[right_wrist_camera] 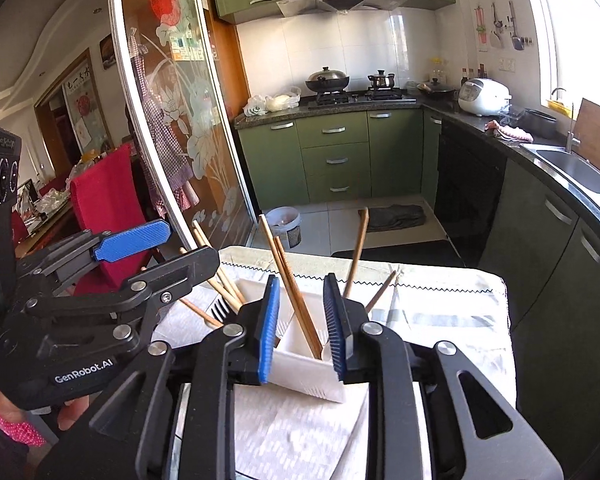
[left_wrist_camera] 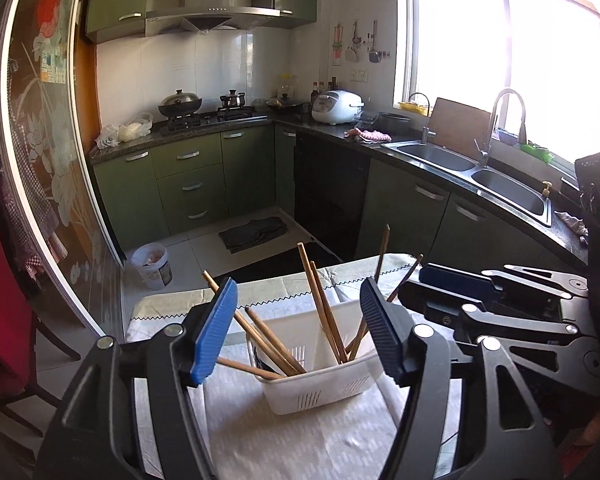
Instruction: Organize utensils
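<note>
A white slotted utensil basket point(left_wrist_camera: 320, 384) stands on the cloth-covered table point(left_wrist_camera: 300, 444), with several wooden chopsticks point(left_wrist_camera: 324, 312) leaning out of it at different angles. My left gripper point(left_wrist_camera: 298, 294) hangs open just before the basket, its blue pads wide apart and nothing touching them. In the right wrist view, my right gripper point(right_wrist_camera: 302, 284) sits close over the basket point(right_wrist_camera: 300, 368) with a narrow gap between its pads. Two chopsticks point(right_wrist_camera: 296, 300) show through that gap without being pressed. A dark fork point(right_wrist_camera: 220, 309) lies in the basket's left part. Each gripper also appears in the other's view: the right gripper point(left_wrist_camera: 424, 286) and the left gripper point(right_wrist_camera: 192, 245).
A green kitchen counter with a double sink point(left_wrist_camera: 460, 168) runs along the right. A patterned glass sliding door point(right_wrist_camera: 172, 120) and a red-covered chair point(right_wrist_camera: 108, 208) stand to the left. A white bucket point(left_wrist_camera: 152, 266) sits on the floor beyond the table. A hand point(right_wrist_camera: 72, 408) holds the left gripper.
</note>
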`<state>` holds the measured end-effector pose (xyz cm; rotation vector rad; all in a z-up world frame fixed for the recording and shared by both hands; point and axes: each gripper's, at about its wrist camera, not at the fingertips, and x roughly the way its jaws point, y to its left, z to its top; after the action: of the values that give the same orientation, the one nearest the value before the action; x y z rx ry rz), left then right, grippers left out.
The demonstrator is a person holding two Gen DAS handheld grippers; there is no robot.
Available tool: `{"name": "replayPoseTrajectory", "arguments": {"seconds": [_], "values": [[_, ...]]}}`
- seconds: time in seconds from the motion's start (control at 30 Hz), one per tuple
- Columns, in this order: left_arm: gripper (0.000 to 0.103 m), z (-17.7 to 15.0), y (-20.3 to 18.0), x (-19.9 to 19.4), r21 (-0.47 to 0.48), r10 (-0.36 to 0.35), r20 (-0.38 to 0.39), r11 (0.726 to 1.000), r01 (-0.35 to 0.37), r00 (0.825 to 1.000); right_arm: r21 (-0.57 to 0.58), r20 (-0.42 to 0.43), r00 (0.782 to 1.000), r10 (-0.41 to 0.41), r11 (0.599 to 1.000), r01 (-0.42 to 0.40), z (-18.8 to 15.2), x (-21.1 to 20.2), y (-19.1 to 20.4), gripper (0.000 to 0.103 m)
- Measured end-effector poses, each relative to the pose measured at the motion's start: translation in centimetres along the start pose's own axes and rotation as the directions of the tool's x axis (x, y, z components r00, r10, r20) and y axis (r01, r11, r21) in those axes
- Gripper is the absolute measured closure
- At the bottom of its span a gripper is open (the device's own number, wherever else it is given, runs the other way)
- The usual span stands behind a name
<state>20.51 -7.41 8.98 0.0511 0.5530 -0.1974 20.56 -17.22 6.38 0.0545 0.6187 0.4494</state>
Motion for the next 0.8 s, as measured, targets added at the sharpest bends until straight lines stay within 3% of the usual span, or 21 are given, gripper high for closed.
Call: {"name": "replayPoseTrajectory", "arguments": {"seconds": [0.1,0.23,0.33,0.37,0.5,0.63,0.8], "values": [[0.028,-2.0,-0.8,-2.7,0.048,0.042,0.057,0.998,-0.045,0.997,0.009,0.045,0.999,0.003,1.000,-0.003,-2.1,-3.0,-0.1,0.066],[0.025,-6.4,-1.7,-6.2,0.101,0.063,0.097,0.992,-0.073,0.993,0.015,0.099,0.995,-0.024,1.000,0.022,-7.5,-6.6,-0.1,0.049],[0.013,-10.1,-0.7,-8.3,0.028,0.024,0.105,0.999,-0.028,0.994,0.019,0.123,0.987,-0.106,0.994,0.104,-12.4,-8.3,-0.3,0.037],[0.013,-11.2,-0.2,-8.9,-0.012,0.019,0.106,1.000,-0.018,0.994,0.026,0.129,0.984,-0.125,0.992,0.122,-13.9,-8.8,-0.4,0.027],[0.010,-14.6,1.2,-10.5,-0.087,0.064,0.077,0.995,-0.057,0.995,0.049,0.122,0.981,-0.152,0.988,0.147,-18.7,-10.2,-0.8,0.012],[0.007,-17.3,2.0,-11.9,-0.103,0.139,0.053,0.986,-0.133,0.989,0.053,0.136,0.978,-0.161,0.987,0.155,-21.3,-12.4,-0.6,0.005],[0.007,-20.0,3.5,-12.3,-0.132,0.178,-0.034,0.975,-0.181,0.983,0.015,0.127,0.972,-0.198,0.980,0.198,-22.9,-14.5,0.7,0.005]]}}
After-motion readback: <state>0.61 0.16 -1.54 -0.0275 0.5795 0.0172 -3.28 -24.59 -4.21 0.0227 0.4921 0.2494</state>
